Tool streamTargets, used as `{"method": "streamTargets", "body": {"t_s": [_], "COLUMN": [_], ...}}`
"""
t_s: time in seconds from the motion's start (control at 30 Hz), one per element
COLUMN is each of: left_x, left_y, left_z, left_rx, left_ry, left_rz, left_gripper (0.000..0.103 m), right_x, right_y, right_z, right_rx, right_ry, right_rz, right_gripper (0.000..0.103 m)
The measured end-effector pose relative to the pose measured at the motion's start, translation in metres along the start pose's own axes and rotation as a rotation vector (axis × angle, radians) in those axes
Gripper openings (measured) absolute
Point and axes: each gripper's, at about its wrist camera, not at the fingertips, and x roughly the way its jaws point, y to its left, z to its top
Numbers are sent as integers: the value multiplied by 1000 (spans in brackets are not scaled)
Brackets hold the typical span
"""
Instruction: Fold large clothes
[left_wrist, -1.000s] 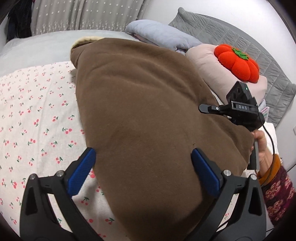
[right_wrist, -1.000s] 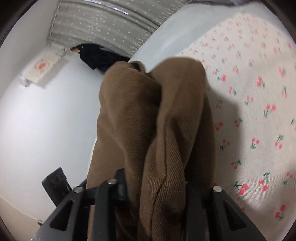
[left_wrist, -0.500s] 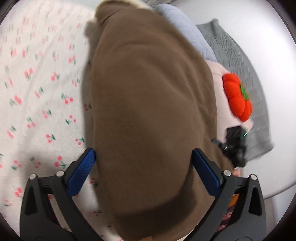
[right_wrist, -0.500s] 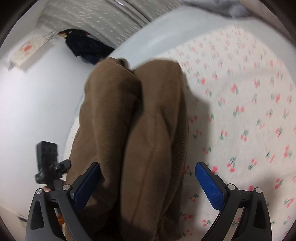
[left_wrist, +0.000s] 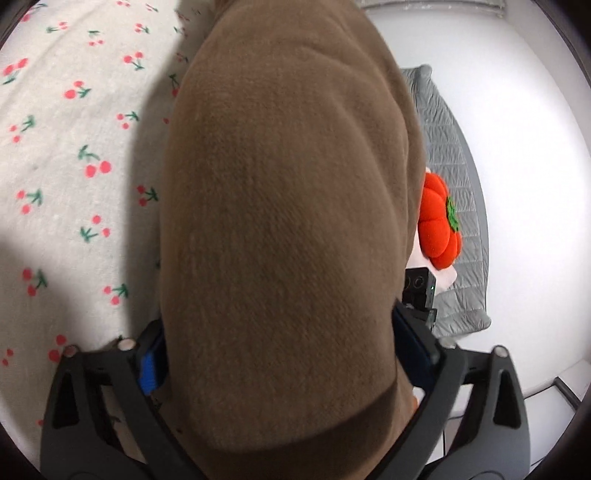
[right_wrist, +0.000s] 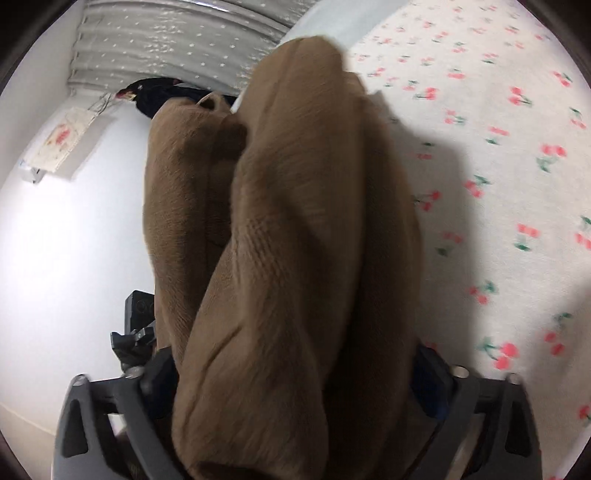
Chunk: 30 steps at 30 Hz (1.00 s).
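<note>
A large brown fleece garment (left_wrist: 288, 221) fills the middle of both views, folded into a thick bundle above the cherry-print bedsheet (left_wrist: 74, 147). My left gripper (left_wrist: 284, 365) is closed around one end of the bundle, and its blue pads (left_wrist: 151, 365) press into the cloth. My right gripper (right_wrist: 295, 380) is closed around the other end of the garment (right_wrist: 288, 258), fingers mostly buried in fabric. Each gripper's body shows at the edge of the other's view, the right one in the left wrist view (left_wrist: 419, 291) and the left one in the right wrist view (right_wrist: 135, 325).
An orange pumpkin cushion (left_wrist: 439, 225) lies on a pale pink pillow beside a grey quilted blanket (left_wrist: 454, 166) at the bed's head. White wall, grey dotted curtain (right_wrist: 177, 37) and dark clothing (right_wrist: 159, 96) lie beyond the bed. The cherry sheet (right_wrist: 498, 184) spreads to the right.
Both grippers were open around the garment half a second ago and have now closed on it. The left view has swung closer over the bundle, and the bundle looks raised.
</note>
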Motion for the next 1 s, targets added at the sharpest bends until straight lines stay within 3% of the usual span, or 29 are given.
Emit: {"method": "streamTargets", "body": {"t_s": [0.03,0.13,0.2,0.37,0.5,0.7,0.77,0.83,0.87,0.9,1.0], "left_x": [-4,-10,-15,-48,-96,-147,-151,-143,-139,-137,-141], "left_y": [1,-8,-17,-43,-44,-27,-13,8,15,19,5], "left_z": [-4,-14,-19,-39,-71,-130,-149,-160,-163,-166,-169], "left_rx": [-4,2,12,33,15,-37,-53,-65,-54,-36,-10], "left_ry": [-17,-51,-61,-61,-45,-35,-33,-30,-35,-57,-93], "left_rz": [-5,-8,-6,41,78,134,153,207,246,276,309], "left_gripper": [85,77,72,72,72,73,75,84,88,93,93], "right_x": [-1,-8,-14,-21,-18,0,9,21,27,28,16], "right_y": [2,17,34,81,108,131,128,116,109,102,96], "right_z": [-2,-11,-18,-45,-82,-158,-178,-191,-195,-199,-203], "right_rx": [0,-36,-68,-139,-154,-166,-163,-150,-148,-146,-99], "right_ry": [-9,-44,-55,-19,30,125,145,166,168,164,151], "right_rz": [19,43,25,-17,3,22,-11,-70,-105,-110,-90], "right_gripper": [74,58,54,53,53,53,58,73,76,79,83]}}
